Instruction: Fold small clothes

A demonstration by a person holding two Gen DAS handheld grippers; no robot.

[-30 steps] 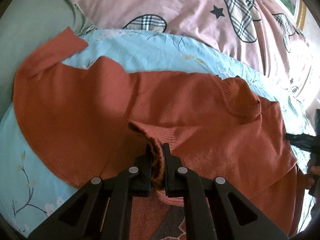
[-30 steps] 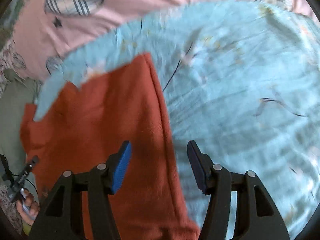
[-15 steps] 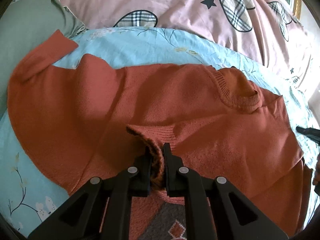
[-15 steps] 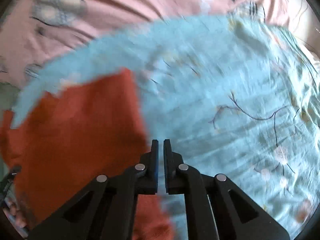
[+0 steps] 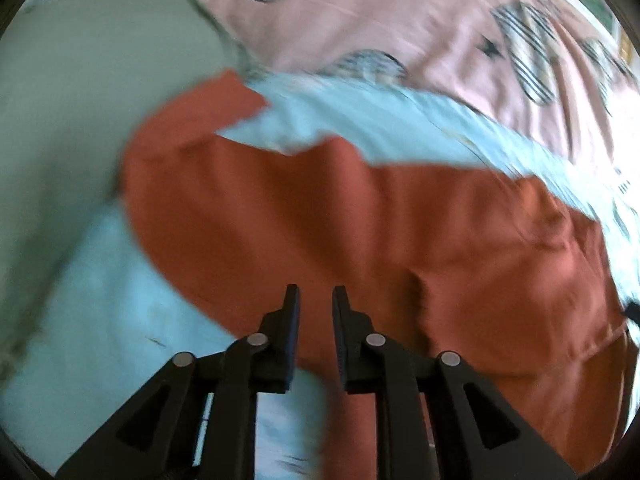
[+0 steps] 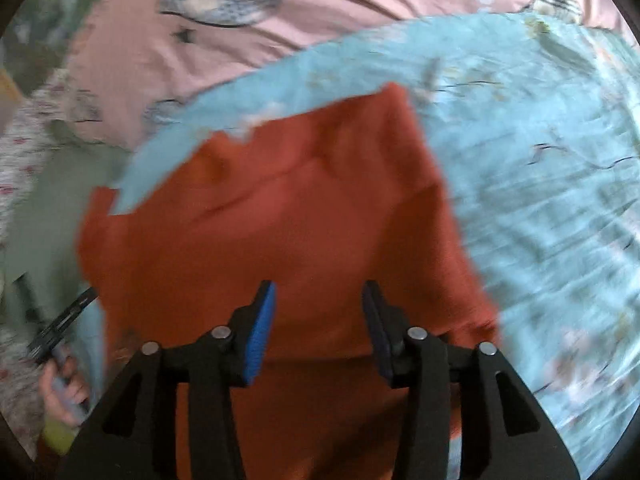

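We see an orange-red sweater (image 5: 384, 232) spread flat on a light blue floral sheet (image 6: 552, 184) that covers the bed. One sleeve (image 5: 200, 108) reaches toward the far left in the left wrist view, ending near a pale green pillow (image 5: 80, 120). Beyond the blue sheet lies a pink cover (image 5: 400, 20) printed with plaid shapes and small stars.

Our left tool (image 5: 316, 300) hangs above the near edge of the sweater with a narrow gap between its fingers; the jaws are opening, and nothing sits between them. Our right tool (image 6: 319, 294) hovers over the body of the sweater with a moderate gap between its blue-faced pads (image 6: 262, 326); these jaws are opening too, and the cloth lies below them, not pinched.

In the right wrist view, at the lower left, a hand (image 6: 60, 392) grips the handle of the other tool (only part of it shows). Both views are smeared by motion, so the sweater's collar is probably the paler fold at the right in the left wrist view, though we cannot be sure.
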